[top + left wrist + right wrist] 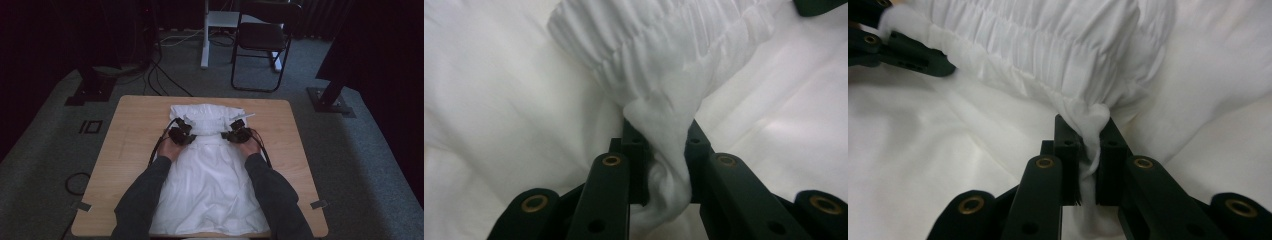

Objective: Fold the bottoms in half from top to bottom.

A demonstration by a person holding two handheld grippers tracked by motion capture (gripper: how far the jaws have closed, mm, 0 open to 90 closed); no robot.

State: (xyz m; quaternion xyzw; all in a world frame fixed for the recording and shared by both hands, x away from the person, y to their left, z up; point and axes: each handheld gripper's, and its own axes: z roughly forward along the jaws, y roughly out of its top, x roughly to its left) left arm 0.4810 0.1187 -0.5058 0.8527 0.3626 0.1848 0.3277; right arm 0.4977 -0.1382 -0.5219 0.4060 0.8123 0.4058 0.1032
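White garment [207, 172]: soft, light, slumps. Left gripper [664, 165] and right gripper [1089, 150] both clamped on gathered elastic band [1058, 47]; grip there, you'll slip less.

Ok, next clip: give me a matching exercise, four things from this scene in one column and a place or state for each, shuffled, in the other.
Things:
1. left tool
2. right tool
3. light wooden square table
4. black folding metal chair

Places or states:
A. stands on the grey carpet beyond the table
B. shut on the gathered band of the white cloth garment, at its left end in the high view
C. lies under the spread garment
D. shut on the same band at its right end in the high view

Pairs: 1-B, 2-D, 3-C, 4-A
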